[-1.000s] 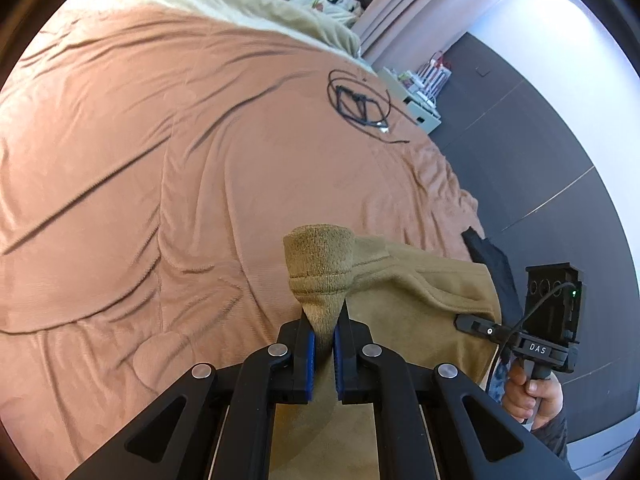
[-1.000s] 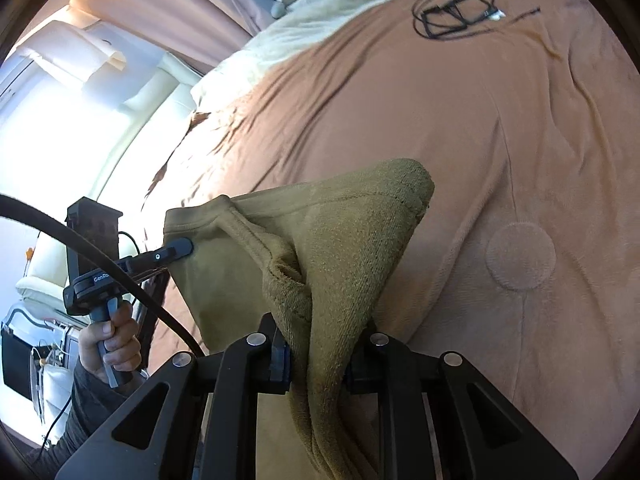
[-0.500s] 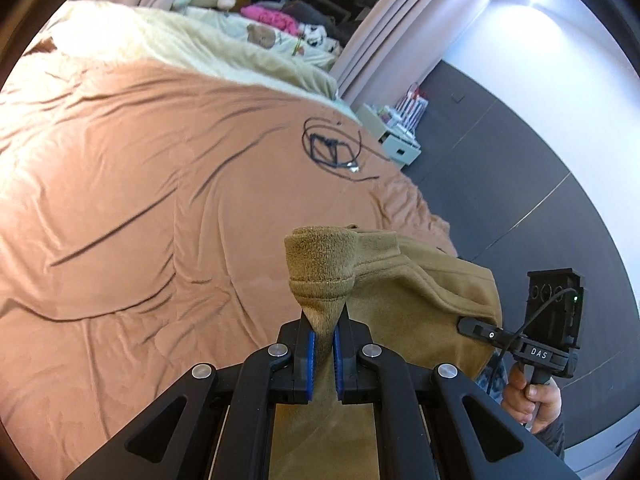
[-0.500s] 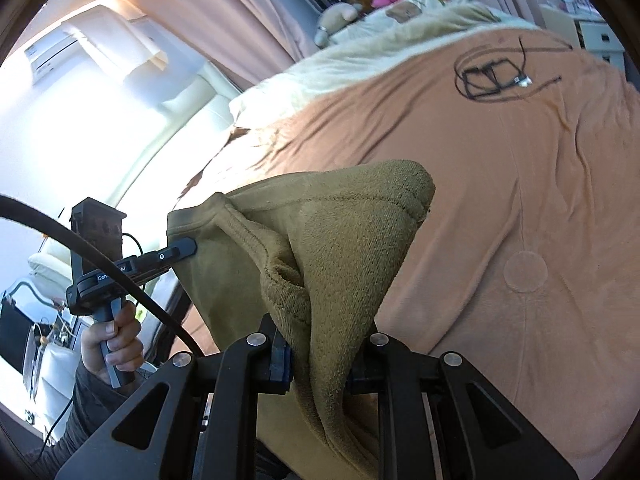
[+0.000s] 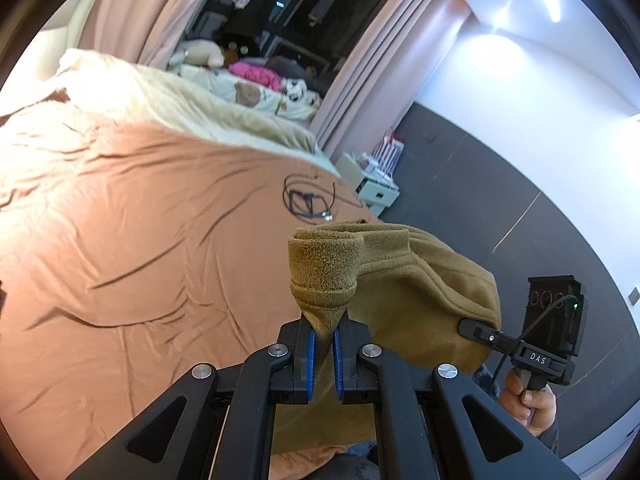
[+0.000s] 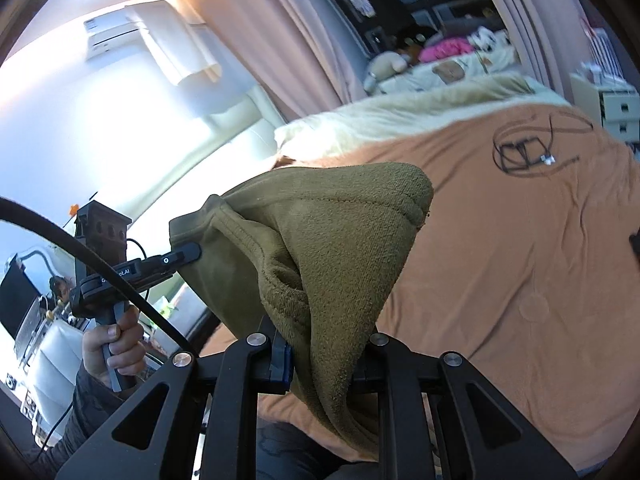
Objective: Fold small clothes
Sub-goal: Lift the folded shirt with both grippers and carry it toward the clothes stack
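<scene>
Garment (image 5: 404,280), olive fleece, up in the air above the near edge of the orange bedspread (image 5: 140,240). Left gripper (image 5: 324,344) clamped on one corner, right gripper (image 6: 320,356) apparently pinching the other, pads mostly buried. Black cable (image 5: 308,202) far right.

1. An orange-brown bedspread (image 5: 132,220) covers the bed, creased all over; a cream fleece blanket (image 5: 192,110) lies across its far end.
2. A coiled black cable (image 5: 308,202) rests on the bedspread near the far corner; the right wrist view shows it too (image 6: 528,152).
3. Beyond the bed, a beige plush toy (image 5: 202,54), a pink cloth heap (image 5: 256,74) and bear-print bedding (image 5: 246,96) lie together.
4. Pink curtains (image 5: 372,76) hang to each side.
5. A white drawer unit (image 5: 378,192) stands by the dark wall panels (image 5: 480,184).
6. A white air conditioner (image 6: 114,34) sits high on the wall.
</scene>
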{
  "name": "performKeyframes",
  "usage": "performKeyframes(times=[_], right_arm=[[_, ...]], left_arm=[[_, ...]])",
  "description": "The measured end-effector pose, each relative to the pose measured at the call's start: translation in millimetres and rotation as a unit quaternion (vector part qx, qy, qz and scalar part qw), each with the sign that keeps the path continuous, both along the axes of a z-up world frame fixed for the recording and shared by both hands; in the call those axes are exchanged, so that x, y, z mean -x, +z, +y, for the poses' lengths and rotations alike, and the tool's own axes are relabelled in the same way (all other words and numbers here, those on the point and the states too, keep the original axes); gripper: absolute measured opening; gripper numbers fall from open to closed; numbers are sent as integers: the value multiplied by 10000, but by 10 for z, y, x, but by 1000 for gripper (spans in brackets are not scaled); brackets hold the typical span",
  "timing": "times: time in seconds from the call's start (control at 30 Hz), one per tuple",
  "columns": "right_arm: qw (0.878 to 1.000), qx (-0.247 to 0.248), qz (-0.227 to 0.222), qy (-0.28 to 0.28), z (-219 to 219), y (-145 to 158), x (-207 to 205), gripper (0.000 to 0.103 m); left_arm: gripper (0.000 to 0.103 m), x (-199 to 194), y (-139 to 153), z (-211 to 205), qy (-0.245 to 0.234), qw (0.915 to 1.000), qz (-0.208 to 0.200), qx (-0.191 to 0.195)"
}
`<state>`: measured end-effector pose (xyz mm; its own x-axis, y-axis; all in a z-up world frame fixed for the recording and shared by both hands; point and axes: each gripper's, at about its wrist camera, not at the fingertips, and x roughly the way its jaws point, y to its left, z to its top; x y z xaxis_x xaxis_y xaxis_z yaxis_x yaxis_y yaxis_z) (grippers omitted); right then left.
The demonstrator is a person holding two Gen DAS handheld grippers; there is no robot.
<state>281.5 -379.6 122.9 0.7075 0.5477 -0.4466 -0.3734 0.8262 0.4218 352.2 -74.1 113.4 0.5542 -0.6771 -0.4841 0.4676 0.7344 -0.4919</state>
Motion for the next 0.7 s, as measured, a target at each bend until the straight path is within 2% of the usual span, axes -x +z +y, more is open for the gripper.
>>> performKeyframes(times=[0.23, 0.4, 0.7], right_arm=[[9992, 21, -301, 244, 234, 199, 317, 14], [9980, 28, -432, 464, 437, 197, 364, 14], [9946, 114, -525, 884, 815, 186, 16, 14]], left_arm=[[7, 393, 357, 412, 225, 9990, -358, 109], [7, 705, 560, 745, 420, 9973, -591, 150], [7, 1003, 667, 1535, 858, 9926, -810, 271]])
